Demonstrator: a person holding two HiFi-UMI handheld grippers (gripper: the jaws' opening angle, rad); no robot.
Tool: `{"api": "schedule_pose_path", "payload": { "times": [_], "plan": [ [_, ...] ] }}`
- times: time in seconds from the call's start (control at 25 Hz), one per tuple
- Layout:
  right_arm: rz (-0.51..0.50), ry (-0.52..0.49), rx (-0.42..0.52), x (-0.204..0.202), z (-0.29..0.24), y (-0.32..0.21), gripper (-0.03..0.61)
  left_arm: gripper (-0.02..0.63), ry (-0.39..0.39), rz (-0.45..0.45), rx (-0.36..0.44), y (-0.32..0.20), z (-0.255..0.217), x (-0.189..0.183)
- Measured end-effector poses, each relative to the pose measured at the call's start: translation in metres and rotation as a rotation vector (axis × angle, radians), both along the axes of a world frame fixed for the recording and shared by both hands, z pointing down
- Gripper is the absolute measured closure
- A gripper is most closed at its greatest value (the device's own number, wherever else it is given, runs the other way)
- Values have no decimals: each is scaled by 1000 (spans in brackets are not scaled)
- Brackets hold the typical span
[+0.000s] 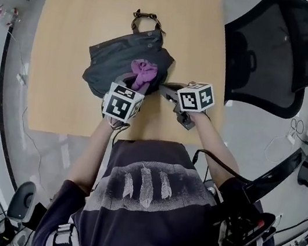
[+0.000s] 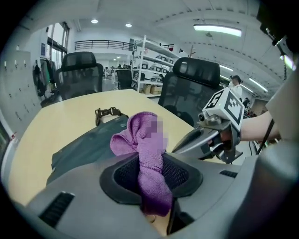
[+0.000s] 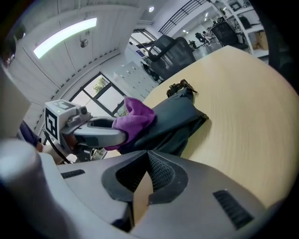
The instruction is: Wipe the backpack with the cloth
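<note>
A purple cloth [image 2: 147,154] is pinched between the jaws of the left claw [image 1: 139,85], which are closed on it. One end hangs down behind the jaws and a crumpled bunch sticks out past the tips. Directly ahead of and below that claw lies a dark grey backpack [image 1: 115,59], flat and slack on a pale wooden table [image 1: 86,7]. The bunched cloth sits over the part of the backpack nearest the claw; whether it presses on the fabric cannot be told. At the end of the backpack farthest from the claw, a dark strap with buckles [image 1: 147,21] rests on the tabletop.

Just to the right of the left claw, the right claw [image 1: 164,85] points across toward it, tips at the backpack's near right edge. Its jaws are closed tip to tip with nothing between them.

A person in a dark printed T-shirt [image 1: 146,200] holds both claws, bare forearms reaching over the near edge of the table. Beyond the right claw, off the table's right side, stands a black mesh office chair [image 1: 284,54].
</note>
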State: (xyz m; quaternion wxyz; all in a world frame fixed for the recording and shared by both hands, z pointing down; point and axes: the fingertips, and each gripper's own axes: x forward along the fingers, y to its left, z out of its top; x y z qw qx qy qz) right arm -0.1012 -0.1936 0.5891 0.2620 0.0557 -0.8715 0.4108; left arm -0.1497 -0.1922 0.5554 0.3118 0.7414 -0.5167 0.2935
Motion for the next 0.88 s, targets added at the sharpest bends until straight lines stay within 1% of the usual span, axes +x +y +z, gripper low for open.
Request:
{"api": "schedule_pose_path", "payload": {
  "times": [0.08, 0.16, 0.2, 0.24, 0.28, 0.32, 0.36, 0.4, 0.48, 0.56, 0.6, 0.64, 0.68, 0.72, 0.8, 0.88],
  "plan": [
    [29, -10, -17, 9, -2, 5, 575, 476, 25, 49, -2, -9, -5, 18],
    [81, -25, -45, 20, -4, 4, 575, 476, 51, 105, -4, -17, -8, 37],
    [106, -31, -56, 26, -4, 2, 575, 476, 61, 122, 0, -19, -9, 42],
    [126, -35, -64, 31, -3, 0, 575, 476, 77, 121, 8, -21, -12, 41],
    [140, -37, -68, 35, -2, -2, 575, 476, 98, 96, 23, -21, -18, 32],
    [149, -39, -70, 39, -2, -4, 575, 476, 112, 44, 44, -21, -26, 15],
    [156, -42, -71, 43, -3, -5, 575, 476, 110, -29, 70, -21, -34, -11],
    [164, -44, -72, 47, -5, -8, 575, 476, 87, -119, 98, -20, -41, -45],
    [180, -47, -73, 55, -9, -12, 575, 476, -2, -324, 132, -12, -48, -126],
    [173, -48, -72, 58, -11, -14, 575, 476, -96, -505, 130, 3, -49, -197],
    [157, -44, -70, 60, -9, -14, 575, 476, -132, -570, 122, 12, -46, -221],
    [137, -38, -71, 65, -5, -13, 575, 476, -156, -615, 109, 19, -38, -235],
    [117, -32, -75, 72, 0, -12, 575, 476, -165, -638, 90, 25, -25, -238],
    [103, -23, -80, 79, 5, -11, 575, 476, -158, -641, 65, 28, -9, -235],
    [98, 9, -76, 83, 12, -10, 575, 476, -117, -602, 17, 24, 19, -223],
    [106, 34, -66, 70, 12, -6, 575, 476, -114, -551, -16, 20, 32, -223]
  ]
}}
